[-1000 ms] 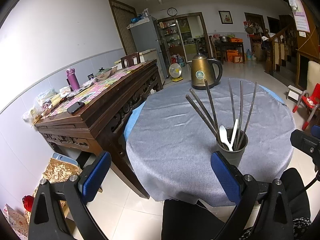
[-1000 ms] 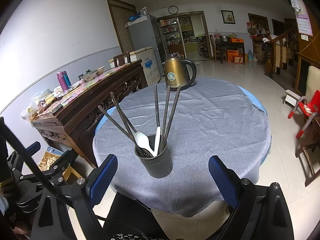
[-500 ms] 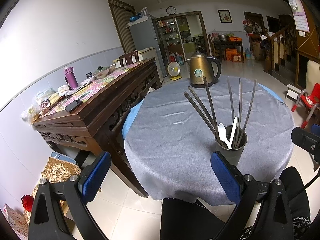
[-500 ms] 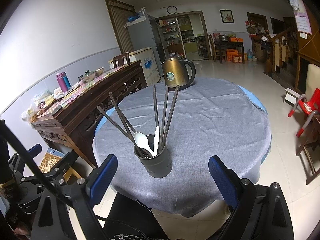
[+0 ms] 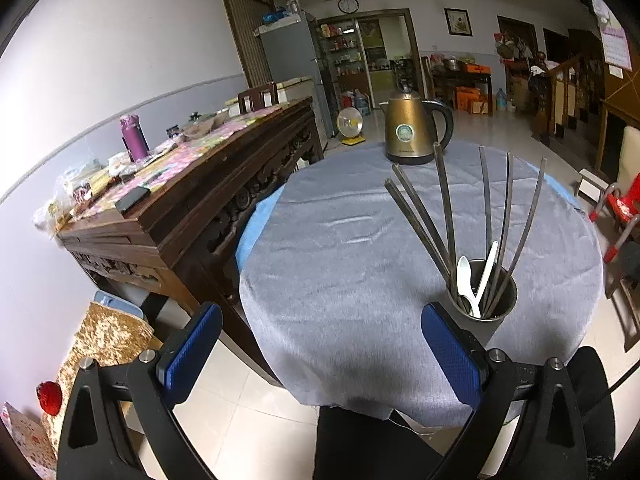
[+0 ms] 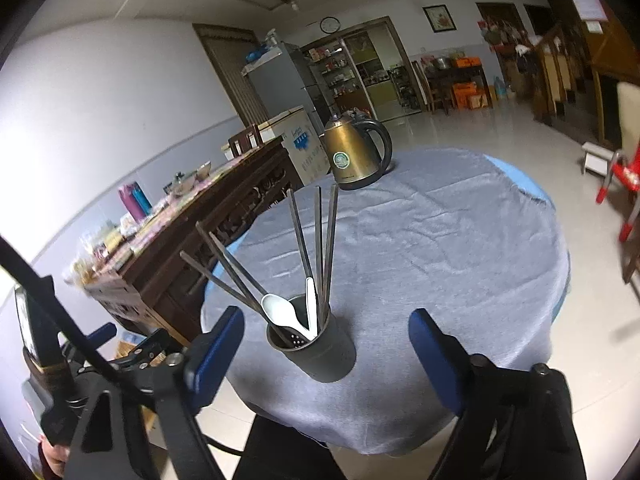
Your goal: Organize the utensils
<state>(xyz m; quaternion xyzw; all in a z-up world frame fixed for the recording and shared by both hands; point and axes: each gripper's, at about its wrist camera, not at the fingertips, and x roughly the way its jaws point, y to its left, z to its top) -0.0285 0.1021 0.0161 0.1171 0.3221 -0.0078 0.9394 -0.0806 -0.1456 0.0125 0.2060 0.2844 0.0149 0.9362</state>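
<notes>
Now | kettle (image 6: pixel 354 156) beyond utensil cup (image 6: pixel 320 346) | left gripper (image 5: pixel 322 354) spread, empty | right gripper (image 6: pixel 326 350) closing, cup between jaws, untouched

No legible text, round emblem on kettle (image 5: pixel 415 131) too small to read

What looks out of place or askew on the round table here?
Nothing spilled or damaged. The chopsticks splay unevenly in the holder cup, which sits near the table edge; the kettle stands upright.
</notes>
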